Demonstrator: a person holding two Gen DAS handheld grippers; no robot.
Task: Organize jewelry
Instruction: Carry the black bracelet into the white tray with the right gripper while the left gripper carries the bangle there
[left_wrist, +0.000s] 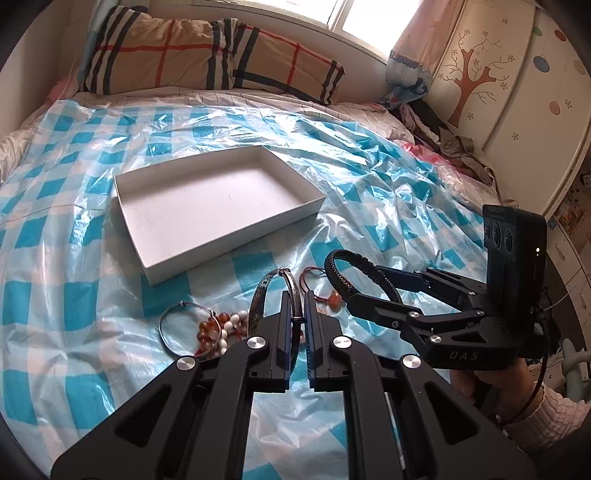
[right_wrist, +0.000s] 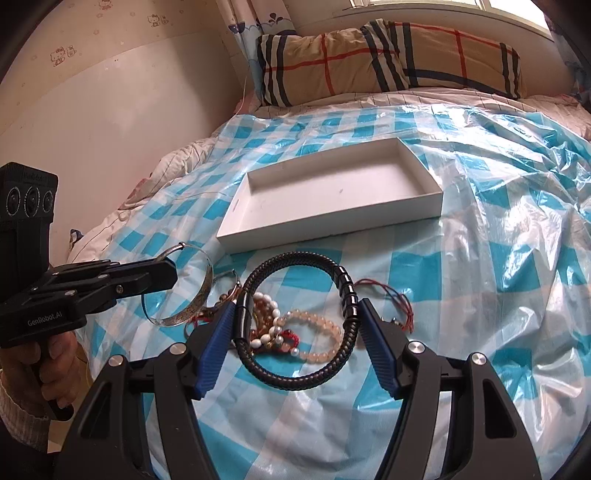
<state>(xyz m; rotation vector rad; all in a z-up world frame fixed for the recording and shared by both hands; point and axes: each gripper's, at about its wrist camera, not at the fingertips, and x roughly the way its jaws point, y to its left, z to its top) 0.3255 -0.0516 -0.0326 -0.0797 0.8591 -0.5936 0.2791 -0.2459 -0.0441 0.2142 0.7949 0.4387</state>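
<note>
In the left wrist view, the left gripper (left_wrist: 297, 295) sits low in the centre of the frame, its jaws clenched on the rim of a silver bangle (left_wrist: 280, 275) that stands up between them. To the right, the right gripper (left_wrist: 364, 286) carries a black braided bracelet (left_wrist: 334, 258) looped over its fingers. The white box (left_wrist: 236, 254) lies empty across the middle of the frame, on the blue checked plastic sheet (left_wrist: 74, 295). A thin wire bangle (left_wrist: 171, 326) and a bead pile (left_wrist: 225, 326) rest at lower left.

In the right wrist view, the black braided bracelet (right_wrist: 295, 380) spans the centre, pressed between the blue pads (right_wrist: 212, 354) of the right gripper (right_wrist: 297, 314) (jaws wide, yet gripping the loop across its width). The left gripper (right_wrist: 173, 275) at mid-left holds the silver bangle (right_wrist: 192, 306). Pearl and pink bead bracelets (right_wrist: 314, 332) and a red cord (right_wrist: 391, 295) lie beneath, and the white box (right_wrist: 332, 236) sits above.

Both pieces look lifted and ready, so the step in hand is probably carrying them to the box. The next move calls for travelling forward over the near wall, then releasing them apart from each other.
</note>
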